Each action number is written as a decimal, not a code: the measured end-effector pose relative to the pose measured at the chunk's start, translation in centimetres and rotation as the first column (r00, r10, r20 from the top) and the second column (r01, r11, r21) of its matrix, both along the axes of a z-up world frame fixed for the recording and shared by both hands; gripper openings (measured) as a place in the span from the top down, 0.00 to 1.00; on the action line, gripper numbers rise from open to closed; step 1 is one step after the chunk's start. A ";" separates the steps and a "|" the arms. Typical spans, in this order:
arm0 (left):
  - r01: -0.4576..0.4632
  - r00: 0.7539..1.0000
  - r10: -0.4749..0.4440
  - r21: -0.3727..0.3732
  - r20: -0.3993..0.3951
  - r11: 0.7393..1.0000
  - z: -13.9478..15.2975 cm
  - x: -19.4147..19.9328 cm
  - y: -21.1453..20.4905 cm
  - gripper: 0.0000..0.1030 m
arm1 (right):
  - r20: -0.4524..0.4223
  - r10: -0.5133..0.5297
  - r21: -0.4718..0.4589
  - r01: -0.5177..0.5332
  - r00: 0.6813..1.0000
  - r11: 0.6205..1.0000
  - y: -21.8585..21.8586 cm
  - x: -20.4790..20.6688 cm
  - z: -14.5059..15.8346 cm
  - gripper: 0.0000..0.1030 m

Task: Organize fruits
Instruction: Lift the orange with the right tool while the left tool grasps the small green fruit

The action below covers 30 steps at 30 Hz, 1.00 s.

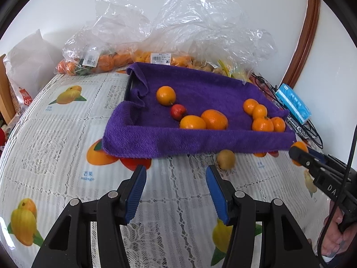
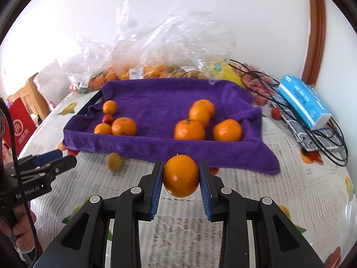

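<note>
Looking along the left gripper, its two blue-padded fingers stand apart with nothing between them, above the fruit-printed tablecloth. Ahead lies a tray lined with a purple towel. On the towel I count seven orange fruits: one alone at the back left, two touching near the front edge, and a cluster of four at the right. One small red fruit sits between the lone orange and the pair. One greenish-brown fruit rests on the cloth just in front of the towel. At the right edge the right gripper shows with an orange clamped in it. Clear plastic bags of fruit pile up behind the tray, and one blue packet lies to the right.

From the right wrist, the right gripper is closed on one orange, held above the tablecloth just before the towel's front edge. The same seven oranges and one red fruit sit on the towel. The left gripper enters at the left, near the greenish-brown fruit.
</note>
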<state>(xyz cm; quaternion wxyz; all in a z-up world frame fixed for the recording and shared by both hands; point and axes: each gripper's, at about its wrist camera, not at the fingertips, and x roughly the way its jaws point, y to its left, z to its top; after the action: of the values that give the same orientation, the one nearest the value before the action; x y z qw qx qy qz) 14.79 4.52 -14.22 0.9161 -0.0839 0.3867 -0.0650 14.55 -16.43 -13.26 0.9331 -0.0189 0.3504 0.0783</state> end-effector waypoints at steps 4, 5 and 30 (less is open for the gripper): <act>0.012 0.999 -0.013 -0.036 -0.033 0.999 -0.5 0.1 -0.5 0.49 | 0.009 -0.026 0.012 0.026 1.000 1.000 -1.2 -0.3 0.2 0.69; 0.017 0.999 -0.019 -0.044 -0.041 0.999 -0.7 0.2 -0.7 0.49 | 0.010 -0.031 0.015 0.030 0.999 0.999 -1.5 -0.4 0.2 0.69; 0.069 0.996 -0.062 0.109 -0.062 0.992 -1.8 3.9 -9.1 0.77 | -0.011 -0.071 0.047 0.072 0.997 0.996 -6.4 -0.3 -1.0 0.69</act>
<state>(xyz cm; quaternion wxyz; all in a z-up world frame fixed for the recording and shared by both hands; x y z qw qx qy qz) 18.73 -4.55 -15.98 0.9050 -0.0220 0.4189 -0.0708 14.22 -22.81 -14.28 0.9338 0.0163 0.3534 0.0533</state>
